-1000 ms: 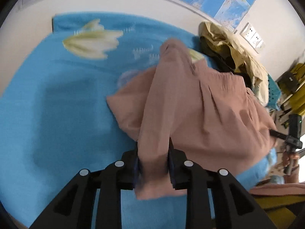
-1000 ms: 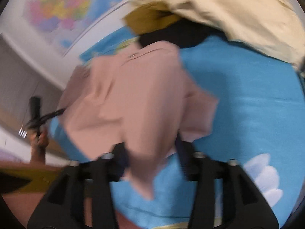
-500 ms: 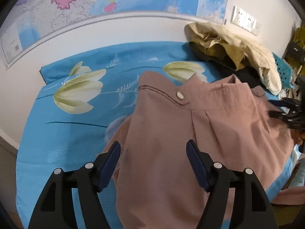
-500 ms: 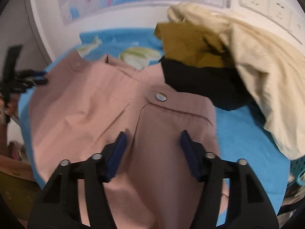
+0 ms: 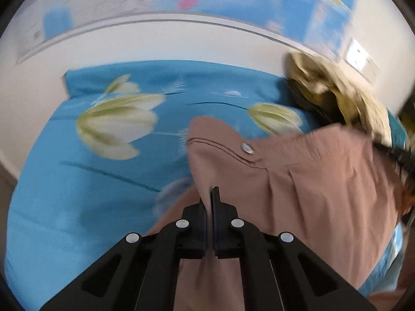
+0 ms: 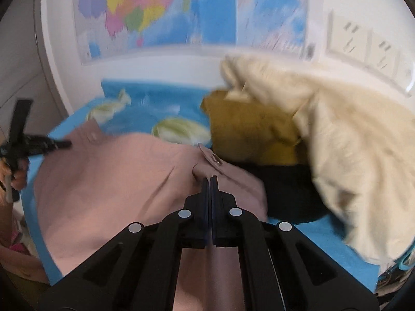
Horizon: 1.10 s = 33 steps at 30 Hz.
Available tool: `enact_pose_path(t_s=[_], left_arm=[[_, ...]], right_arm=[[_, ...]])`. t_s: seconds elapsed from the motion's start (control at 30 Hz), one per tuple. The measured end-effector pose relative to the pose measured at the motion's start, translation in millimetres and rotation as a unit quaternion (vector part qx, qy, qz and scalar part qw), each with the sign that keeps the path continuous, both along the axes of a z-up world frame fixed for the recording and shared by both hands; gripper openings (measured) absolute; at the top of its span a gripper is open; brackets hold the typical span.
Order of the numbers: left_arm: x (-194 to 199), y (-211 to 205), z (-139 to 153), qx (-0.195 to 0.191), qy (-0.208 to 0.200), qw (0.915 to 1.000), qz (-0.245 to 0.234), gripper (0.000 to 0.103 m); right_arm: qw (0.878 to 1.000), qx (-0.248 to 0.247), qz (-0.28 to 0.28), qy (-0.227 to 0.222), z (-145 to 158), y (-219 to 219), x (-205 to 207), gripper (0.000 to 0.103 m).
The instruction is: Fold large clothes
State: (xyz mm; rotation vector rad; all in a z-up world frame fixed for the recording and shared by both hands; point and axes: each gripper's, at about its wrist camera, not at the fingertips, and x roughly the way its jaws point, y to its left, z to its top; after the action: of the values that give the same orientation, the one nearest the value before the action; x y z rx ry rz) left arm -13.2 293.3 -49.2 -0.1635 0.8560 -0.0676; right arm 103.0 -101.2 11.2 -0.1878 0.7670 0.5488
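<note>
A dusty-pink garment (image 5: pixel 311 194) with a round snap button (image 5: pixel 247 147) lies spread on the blue flowered sheet (image 5: pixel 77 194). My left gripper (image 5: pixel 210 194) is shut, pinching a ridge of the pink cloth near the garment's left edge, below its waistband seam. In the right wrist view the same pink garment (image 6: pixel 116 181) fills the lower left. There my right gripper (image 6: pixel 210 182) is shut on a fold of it just below a small tab (image 6: pixel 212 158). The left gripper (image 6: pixel 28 143) shows at the far left edge, held by a hand.
A heap of clothes sits against the wall to the right: a cream garment (image 6: pixel 350 142), a mustard one (image 6: pixel 249 134) and a black one (image 6: pixel 285 189). Wall maps (image 6: pixel 160 13) and sockets (image 6: pixel 363 44) are behind. Bare sheet lies to the left of the garment.
A second ago both grippers held bunched pink cloth in the air. Half a second ago they stood open over the spread garment. Now both have shut on folds of it.
</note>
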Motion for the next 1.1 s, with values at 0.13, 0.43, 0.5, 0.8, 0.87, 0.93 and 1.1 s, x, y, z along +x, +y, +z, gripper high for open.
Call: enact_pose_path(t_s=[0.13,0.43,0.5,0.8,0.87,0.93,1.1], left_arm=[[2.9,1.6,-22.4,0.018,0.036,0.9992,0.005,0.009],[-14.6,9.0,-18.2,-0.001,0.021,0.9997,0.011,0.052],[-16.0,7.3,-19.0,0.003,0.022,0.9997,0.009,0.055],[-8.7,4.0,-33.0,0.013,0.034,0.9991,0.022,0.052],[-12.6,4.5,-30.5,0.014,0.033,0.999,0.025,0.055],[-20.1,6.2,-28.0,0.013,0.033,0.9991,0.025,0.07],[-43.7,6.1,-33.1,0.006,0.03,0.9995,0.0,0.077]], right_arm=[[0.998,-0.051,0.018,0.038,-42.0,26.3,17.2,0.005],[1.0,0.012,0.01,0.006,-1.6,-16.5,-23.6,0.063],[1.0,0.024,0.005,0.005,5.5,-31.9,-38.8,0.063],[0.997,0.016,-0.034,0.074,-38.1,-69.9,-61.7,0.045],[0.995,0.051,-0.041,0.08,-32.1,-83.5,-69.3,0.058],[0.993,0.079,-0.039,0.077,-22.9,-99.3,-86.8,0.082],[0.992,0.089,-0.023,0.089,-27.9,-120.6,-135.9,0.078]])
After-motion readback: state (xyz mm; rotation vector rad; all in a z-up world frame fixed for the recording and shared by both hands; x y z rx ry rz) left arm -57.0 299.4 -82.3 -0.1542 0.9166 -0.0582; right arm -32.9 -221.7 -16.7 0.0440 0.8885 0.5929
